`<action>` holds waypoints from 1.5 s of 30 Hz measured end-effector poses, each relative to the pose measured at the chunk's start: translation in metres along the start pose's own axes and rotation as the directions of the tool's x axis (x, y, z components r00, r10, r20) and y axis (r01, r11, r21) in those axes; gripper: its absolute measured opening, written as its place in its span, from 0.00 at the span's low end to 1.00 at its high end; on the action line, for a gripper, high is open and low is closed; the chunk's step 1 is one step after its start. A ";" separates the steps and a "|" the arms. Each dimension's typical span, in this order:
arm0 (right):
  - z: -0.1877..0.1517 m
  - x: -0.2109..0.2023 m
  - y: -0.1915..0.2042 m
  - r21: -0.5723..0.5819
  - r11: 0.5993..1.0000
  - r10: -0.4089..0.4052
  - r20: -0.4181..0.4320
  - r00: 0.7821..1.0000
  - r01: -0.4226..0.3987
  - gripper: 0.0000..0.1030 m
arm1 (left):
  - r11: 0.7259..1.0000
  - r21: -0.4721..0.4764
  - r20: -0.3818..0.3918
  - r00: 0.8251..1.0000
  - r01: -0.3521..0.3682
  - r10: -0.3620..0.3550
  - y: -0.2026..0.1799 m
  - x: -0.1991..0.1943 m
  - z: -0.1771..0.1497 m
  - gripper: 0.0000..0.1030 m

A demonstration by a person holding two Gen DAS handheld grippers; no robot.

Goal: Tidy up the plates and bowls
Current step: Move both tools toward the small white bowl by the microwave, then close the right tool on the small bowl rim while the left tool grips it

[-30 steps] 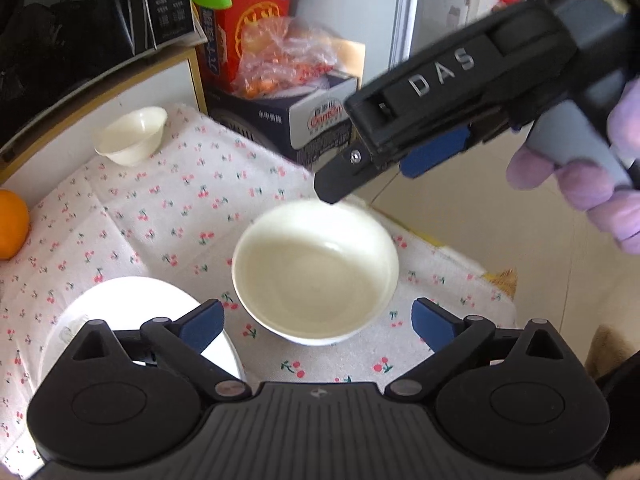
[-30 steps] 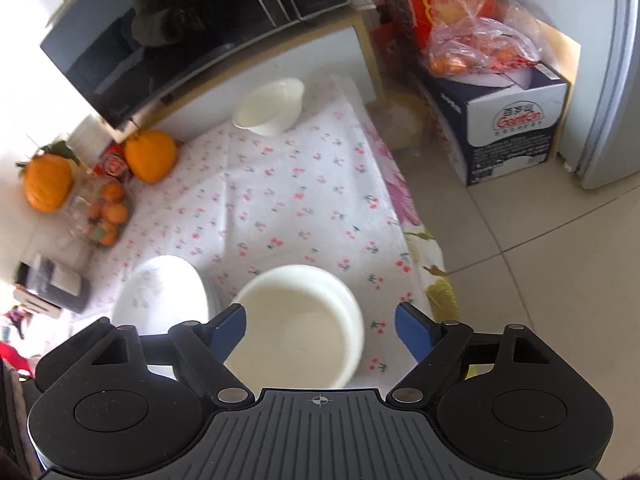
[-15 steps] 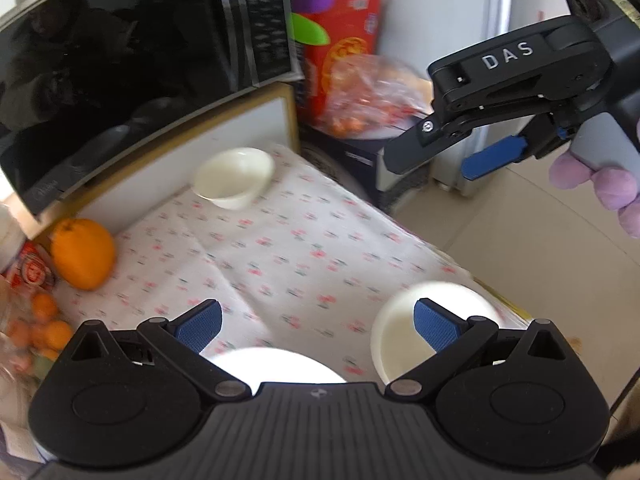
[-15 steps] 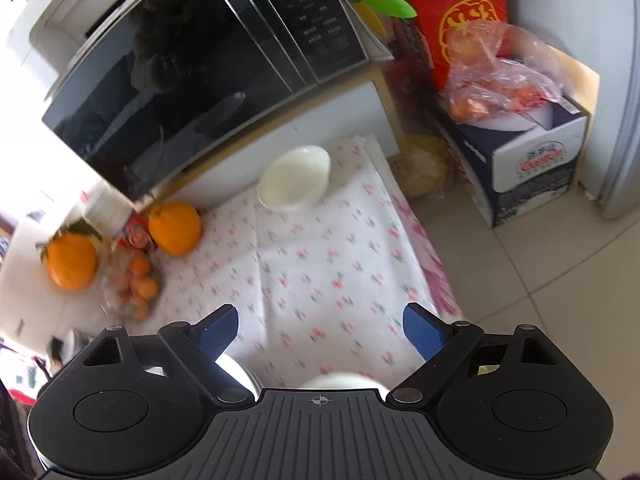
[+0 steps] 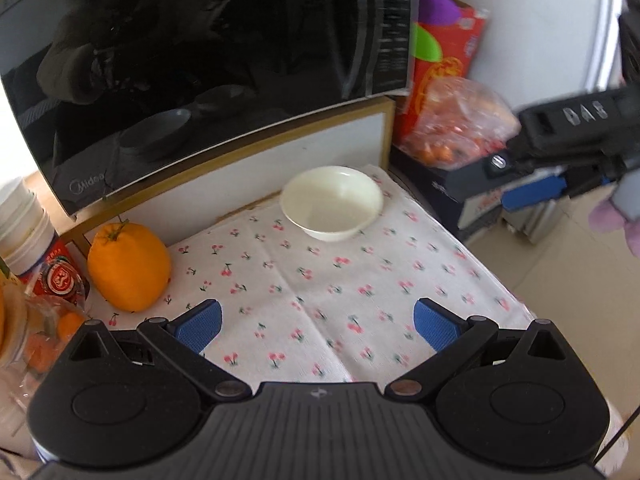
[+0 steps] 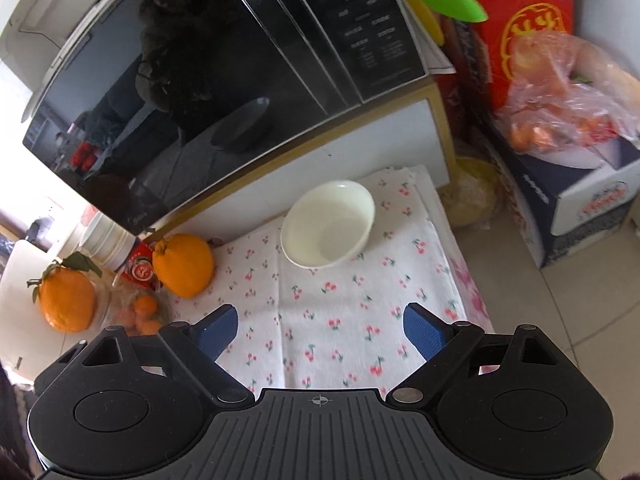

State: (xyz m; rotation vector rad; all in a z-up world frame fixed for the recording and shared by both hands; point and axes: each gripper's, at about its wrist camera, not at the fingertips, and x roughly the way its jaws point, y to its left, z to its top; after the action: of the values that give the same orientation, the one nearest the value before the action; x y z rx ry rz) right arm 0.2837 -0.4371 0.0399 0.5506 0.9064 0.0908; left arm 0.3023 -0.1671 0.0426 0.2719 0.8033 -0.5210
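A small cream bowl (image 5: 331,201) stands upright at the far end of the cherry-print cloth (image 5: 320,288), just below the microwave stand; it also shows in the right wrist view (image 6: 328,224). My left gripper (image 5: 316,326) is open and empty, well short of the bowl. My right gripper (image 6: 320,330) is open and empty, also short of the bowl; it shows in the left wrist view (image 5: 532,184) at the right, to the right of the bowl. The large bowl and the plate are out of view.
A black microwave (image 5: 208,60) overhangs the cloth's far edge. An orange (image 5: 128,266) sits at the cloth's left edge beside a red-labelled tub (image 5: 36,248). A boxed bag of fruit (image 6: 568,152) stands on the floor to the right. The cloth drops off at the right.
Both grippers moved forward and up toward the small bowl. The large bowl and the plate dropped out of view below. The small bowl now looks nearer.
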 end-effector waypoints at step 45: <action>0.022 0.140 -0.079 0.181 0.975 0.114 0.078 0.990 -0.126 0.30 | 0.880 -0.437 0.059 0.982 0.187 -0.179 0.046 0.148 0.027 0.26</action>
State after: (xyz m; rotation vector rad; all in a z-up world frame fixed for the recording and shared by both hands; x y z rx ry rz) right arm 0.3752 -0.4718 -0.0891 0.7785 0.8201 0.0971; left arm 0.4288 -0.1901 -0.0473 -0.2329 0.9124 -0.5016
